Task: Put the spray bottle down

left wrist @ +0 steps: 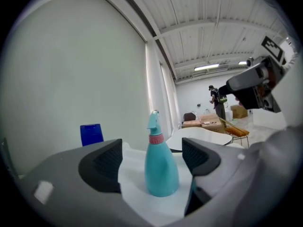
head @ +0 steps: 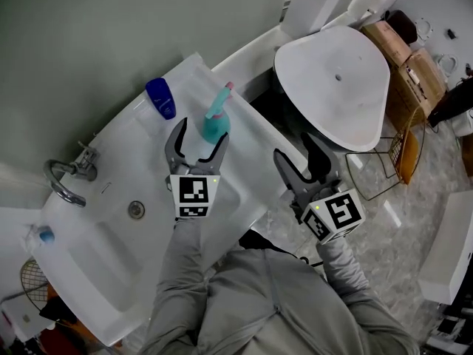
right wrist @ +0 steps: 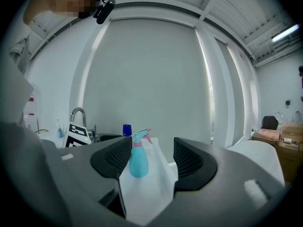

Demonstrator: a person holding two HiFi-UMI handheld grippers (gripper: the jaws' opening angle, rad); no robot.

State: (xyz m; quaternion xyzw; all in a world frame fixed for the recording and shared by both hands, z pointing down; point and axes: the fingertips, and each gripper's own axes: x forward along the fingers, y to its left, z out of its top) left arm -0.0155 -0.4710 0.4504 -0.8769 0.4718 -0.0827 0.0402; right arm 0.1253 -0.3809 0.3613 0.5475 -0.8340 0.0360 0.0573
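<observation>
Spray bottle (head: 215, 124) is standing upright on the white counter (head: 240, 168) beside the sink basin (head: 111, 250), toward the back near the wall, base flat and nozzle up. So it is already sitting down, not being carried.

Left gripper (head: 198, 145) is hanging level with it, jaws spread wide. The left gripper view is showing the bottle between the two jaws with a clear gap on each side, nothing clamped. Likely reason: the jaws are opening wide enough to clear the bottle's fat body so it is not getting tipped. In the head view the bottle is sitting close to the outer jaw tip; contact there is not telling clearly from above.

Right gripper (head: 299, 161) is waiting off the counter edge, over the floor, jaws apart and holding nothing. It is only looking across at the bottle, probably keeping out of the way.

A blue bottle (head: 160, 97) is sitting further back by the wall, well apart from the spray bottle. The faucet (head: 66, 180) is on the far side of the basin.

Judging the put-down as basically done. Risk is the outer jaw clipping the bottle on the way out.
</observation>
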